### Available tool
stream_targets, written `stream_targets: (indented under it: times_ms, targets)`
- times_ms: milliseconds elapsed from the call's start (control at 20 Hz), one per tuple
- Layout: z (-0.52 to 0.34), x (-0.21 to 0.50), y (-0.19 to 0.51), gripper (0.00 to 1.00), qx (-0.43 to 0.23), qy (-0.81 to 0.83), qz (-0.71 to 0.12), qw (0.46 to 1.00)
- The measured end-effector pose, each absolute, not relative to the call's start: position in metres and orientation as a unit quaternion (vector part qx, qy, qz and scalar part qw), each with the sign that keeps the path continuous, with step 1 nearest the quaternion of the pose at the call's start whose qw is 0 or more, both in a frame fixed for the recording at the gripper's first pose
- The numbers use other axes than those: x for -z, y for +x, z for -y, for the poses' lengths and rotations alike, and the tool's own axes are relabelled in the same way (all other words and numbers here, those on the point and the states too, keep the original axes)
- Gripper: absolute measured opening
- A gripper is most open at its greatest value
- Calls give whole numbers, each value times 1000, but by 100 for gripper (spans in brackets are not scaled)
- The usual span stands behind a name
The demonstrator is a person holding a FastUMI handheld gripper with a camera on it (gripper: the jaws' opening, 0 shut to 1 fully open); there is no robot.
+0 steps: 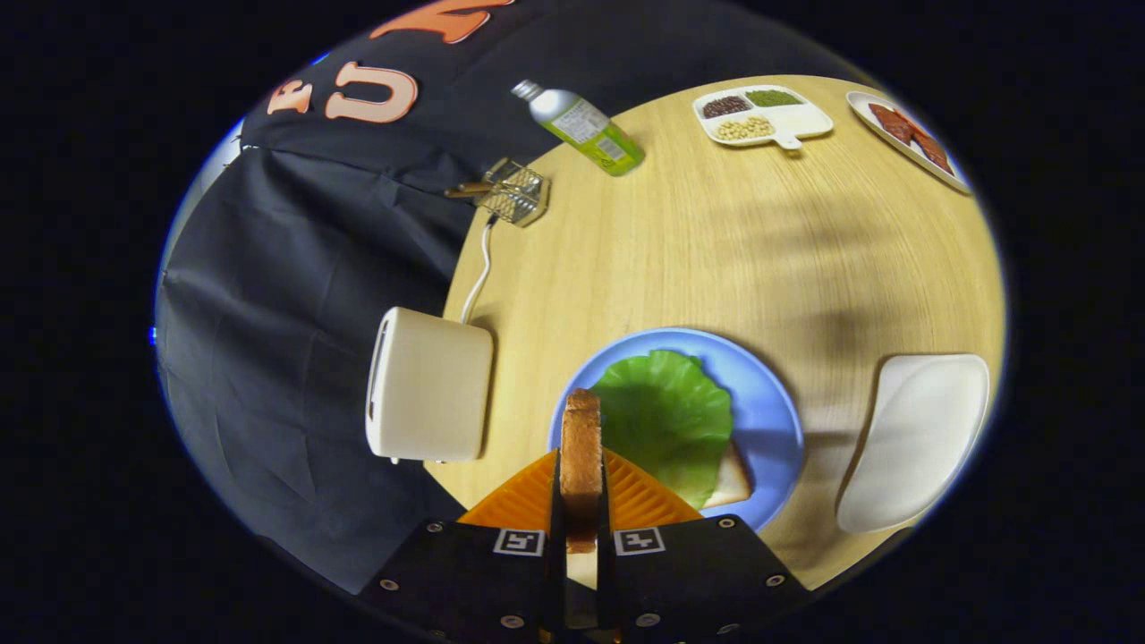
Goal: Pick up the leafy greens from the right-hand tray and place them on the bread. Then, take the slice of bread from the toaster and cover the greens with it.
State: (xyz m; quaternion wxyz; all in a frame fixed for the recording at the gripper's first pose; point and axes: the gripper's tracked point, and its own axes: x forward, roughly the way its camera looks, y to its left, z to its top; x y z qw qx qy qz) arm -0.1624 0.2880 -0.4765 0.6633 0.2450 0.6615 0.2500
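Toast slice [581, 447], browned at the crust, stands on edge pinched between both fingers of the gripper [581, 501], held above a round blue plate [769, 411] where a ruffled lettuce leaf [671, 411] covers bread [732, 483], beside the smooth cream toaster [429, 385].

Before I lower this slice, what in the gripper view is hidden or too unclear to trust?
- Bottom bread: one corner shows; the lettuce covers the rest.
- Held bread slice: seen edge-on, its faces unseen, lower end hidden between the fingers of the hand-held gripper.
- Blue plate: near rim hidden behind the fingers.
- Toaster: slot interior unreadable at this angle.
- Divided dish: contents too small to identify.
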Motion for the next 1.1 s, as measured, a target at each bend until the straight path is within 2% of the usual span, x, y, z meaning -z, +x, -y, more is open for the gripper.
stream_targets:
  times_ms: [200,300,350,450,600,950,1100]
  targets:
    - [-275,500,-160,17,-228,228,-660,679]
    - [-269,511,-160,27,-216,210,-655,692]
    - [-268,510,-158,35,-214,208,-650,699]
    - [-262,513,-154,46,-209,186,-637,718]
    - [-249,507,-153,57,-191,146,-632,737]
    - [-237,399,-98,69,-210,95,-510,829]
    - [-228,329,-69,69,-212,82,-433,872]
